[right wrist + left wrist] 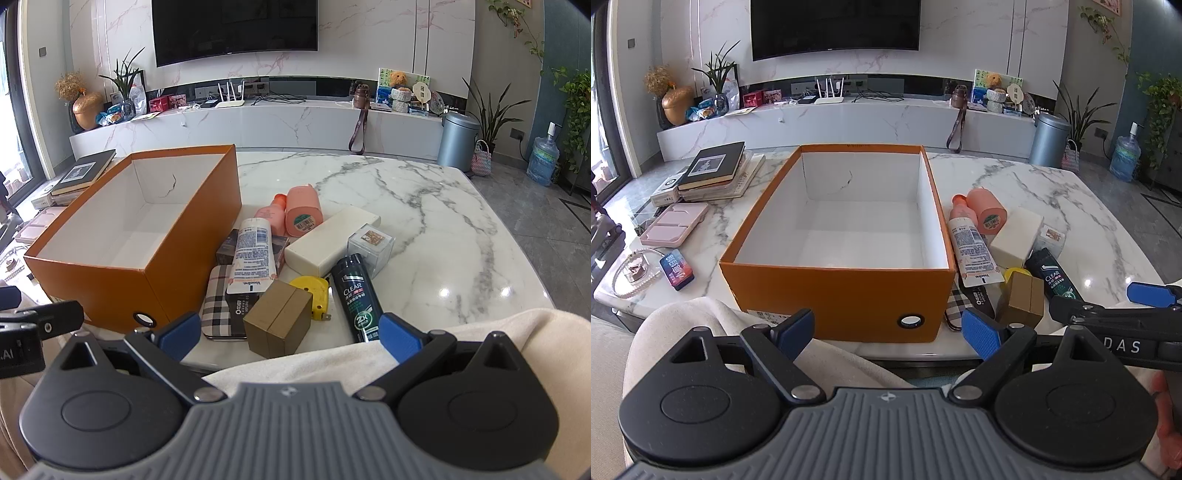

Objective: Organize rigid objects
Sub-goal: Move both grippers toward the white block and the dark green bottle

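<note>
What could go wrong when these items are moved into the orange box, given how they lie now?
1. The white tube lies on top of the plaid case and a dark box, so pulling a lower item first may drag it off.
2. The brown box and dark shampoo bottle sit near the table's front edge; a nudge could push them off.
3. The pink bottle lies on its side and might roll.

hidden: plaid case (216,306) under white tube (251,254) | tape measure (314,293) behind brown box (277,317)

Two near wrist views, angled down — shared orange box (842,295).
</note>
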{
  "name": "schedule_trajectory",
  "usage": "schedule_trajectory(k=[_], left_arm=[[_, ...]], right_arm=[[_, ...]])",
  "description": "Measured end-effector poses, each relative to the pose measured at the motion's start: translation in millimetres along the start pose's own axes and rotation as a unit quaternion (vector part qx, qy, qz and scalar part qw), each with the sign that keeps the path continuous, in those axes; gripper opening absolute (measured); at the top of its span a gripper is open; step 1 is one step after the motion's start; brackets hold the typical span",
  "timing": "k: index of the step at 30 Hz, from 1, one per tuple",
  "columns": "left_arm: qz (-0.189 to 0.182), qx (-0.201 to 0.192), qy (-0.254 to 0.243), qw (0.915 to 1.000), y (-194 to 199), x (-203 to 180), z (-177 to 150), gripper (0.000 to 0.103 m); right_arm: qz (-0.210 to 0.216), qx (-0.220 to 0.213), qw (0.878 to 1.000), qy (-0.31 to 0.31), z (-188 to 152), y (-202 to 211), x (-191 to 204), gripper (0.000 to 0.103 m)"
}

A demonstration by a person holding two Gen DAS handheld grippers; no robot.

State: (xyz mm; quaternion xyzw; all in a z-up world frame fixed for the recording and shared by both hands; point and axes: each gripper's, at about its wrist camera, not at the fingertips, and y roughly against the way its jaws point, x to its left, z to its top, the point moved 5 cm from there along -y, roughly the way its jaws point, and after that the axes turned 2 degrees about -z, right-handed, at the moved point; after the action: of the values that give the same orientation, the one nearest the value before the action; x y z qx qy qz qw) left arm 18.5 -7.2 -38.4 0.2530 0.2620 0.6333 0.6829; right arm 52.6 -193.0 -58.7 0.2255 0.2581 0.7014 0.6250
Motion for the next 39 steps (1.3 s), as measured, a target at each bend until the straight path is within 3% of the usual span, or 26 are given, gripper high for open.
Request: schedule_trajectory(k=[12,19,24,28,31,34,39], left_arm=[[-0.023,-0.004,-0.006,0.9997,1,-6,0,0.103],[-0.087,-0.008,-0.025,0.9959,-2,-20,10,0.084],[-0.142,0.008,-0.046,0.9888,-11,-35,23,0.073],[-0.174,0.035,-0.055,0.9827,-28,-51,35,0.059],[-0.194,0.054,-0.06,0.9777,-44,-62,49,0.054],[-0.211,0.077,-0.059,0.9726,-65,-74,66,0.054],[-0.202,0.112,-0.079,0.9697,-102,-93,95,0.054]], right_arm=[[0.002,0.0,1.0,0.0,0,0,0,0.101],[0.033,-0.015,0.999,-0.026,3,8,-8,0.1],[0.045,0.014,0.998,-0.035,14,4,-23,0.08],[0.045,0.038,0.996,-0.071,29,-10,-49,0.064],[0.043,0.069,0.991,-0.111,38,-28,-71,0.052],[0.053,0.089,0.984,-0.143,48,-43,-84,0.049],[0.04,0.105,0.979,-0.17,75,-79,-102,0.049]])
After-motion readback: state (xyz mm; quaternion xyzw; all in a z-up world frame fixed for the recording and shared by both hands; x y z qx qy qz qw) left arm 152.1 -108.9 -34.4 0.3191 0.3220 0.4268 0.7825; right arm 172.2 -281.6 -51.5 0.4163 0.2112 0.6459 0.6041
